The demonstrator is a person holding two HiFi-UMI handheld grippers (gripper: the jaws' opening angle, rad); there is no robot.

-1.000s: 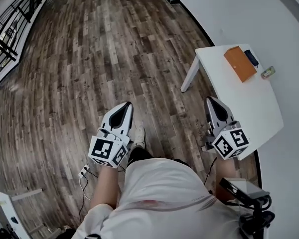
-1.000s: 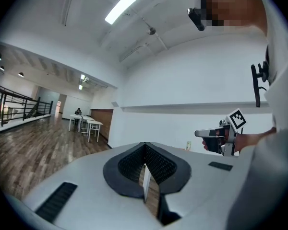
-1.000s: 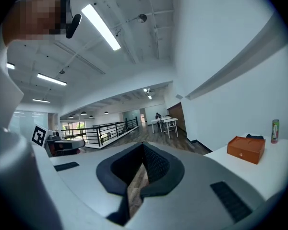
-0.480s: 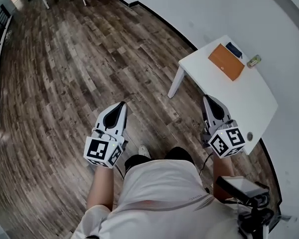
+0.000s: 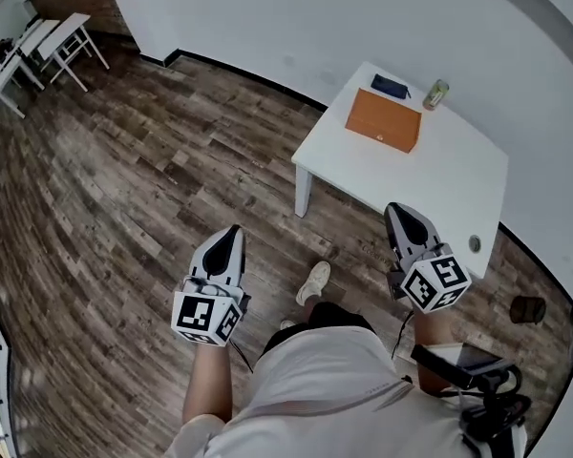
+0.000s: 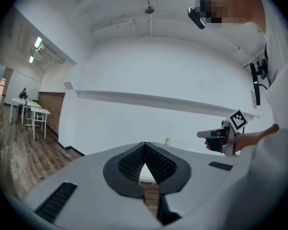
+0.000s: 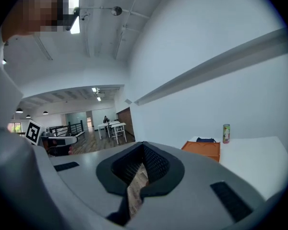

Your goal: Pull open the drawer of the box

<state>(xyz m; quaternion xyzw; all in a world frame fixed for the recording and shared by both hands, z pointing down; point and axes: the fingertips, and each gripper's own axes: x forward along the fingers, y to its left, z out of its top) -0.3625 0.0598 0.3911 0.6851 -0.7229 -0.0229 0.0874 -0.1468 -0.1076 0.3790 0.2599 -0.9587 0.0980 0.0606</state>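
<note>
An orange box [image 5: 384, 119] lies flat at the far side of a white table [image 5: 430, 179], close to the wall. It also shows in the right gripper view as the orange box [image 7: 204, 150], seen from a low angle; no drawer is pulled out. My left gripper [image 5: 232, 230] is held over the wooden floor, left of the table, shut and empty. My right gripper [image 5: 395, 208] hovers at the table's near edge, well short of the box, also shut with nothing in it. In the left gripper view the right gripper [image 6: 221, 135] shows from the side in a hand.
A dark blue flat item [image 5: 390, 86] and a green can [image 5: 435, 93] sit behind the box by the wall. Small white tables and chairs [image 5: 48, 41] stand at the far left. A dark round object [image 5: 527, 309] lies on the floor at right. A shoe [image 5: 315, 280] is below the table's corner.
The head view has swung round, so the table and orange box have shifted from the right edge toward the upper middle. Both grippers stay shut and held low in front of the person.
</note>
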